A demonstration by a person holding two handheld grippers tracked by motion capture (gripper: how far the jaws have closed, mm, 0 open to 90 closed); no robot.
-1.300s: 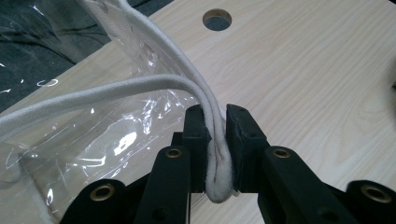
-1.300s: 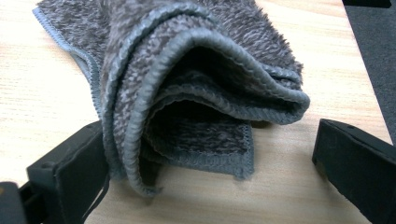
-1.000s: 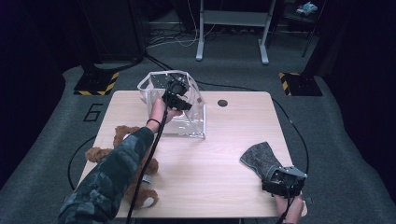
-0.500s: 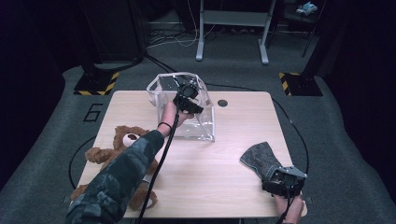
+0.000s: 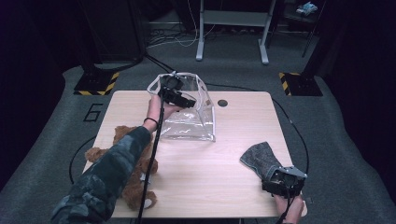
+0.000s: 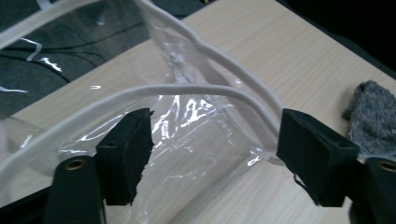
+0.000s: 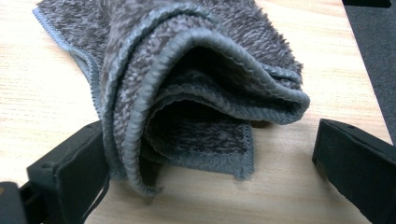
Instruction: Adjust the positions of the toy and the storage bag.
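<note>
Left gripper [image 5: 180,99] hangs over the clear plastic bag [image 5: 189,119] at the far middle of the table [image 5: 233,154]; its jaws have just been opening and now stand wide, the bag's white-trimmed rim [image 6: 187,91] beyond them, unpinched. Right gripper [image 5: 284,181] sits at the near right corner, jaws spread and released around a folded grey cloth [image 7: 196,79]. A brown teddy bear [image 5: 126,154] lies at the near left edge.

A brown teddy bear [image 5: 133,163] lies at the wooden table's [image 5: 233,186] near-left edge.
</note>
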